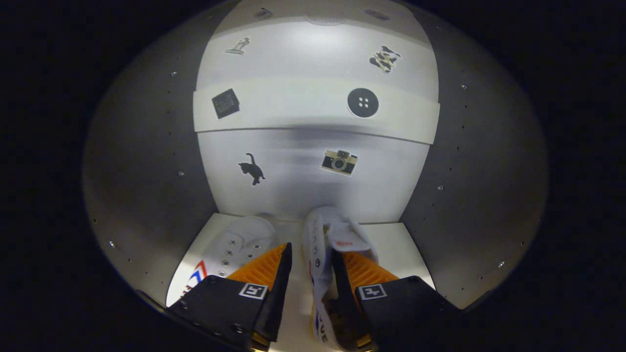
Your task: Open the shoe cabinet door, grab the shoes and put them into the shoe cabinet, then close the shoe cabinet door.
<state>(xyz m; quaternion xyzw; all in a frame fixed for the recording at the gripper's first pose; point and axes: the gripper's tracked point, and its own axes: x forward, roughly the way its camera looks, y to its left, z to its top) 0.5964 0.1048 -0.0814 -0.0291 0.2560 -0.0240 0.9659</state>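
Shoes: one [326, 244] betw tool [313, 259] fingers, narrow gap, grip unclear; other [239, 244] beside left finger, in cabinet [146, 171].

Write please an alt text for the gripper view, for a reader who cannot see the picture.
Inside the shoe cabinet, the gripper stands open: one white shoe sits between its fingers, a second white shoe beside them on the shelf. Beyond, the pale back wall bears stickers, among them a cat, a camera and a button.
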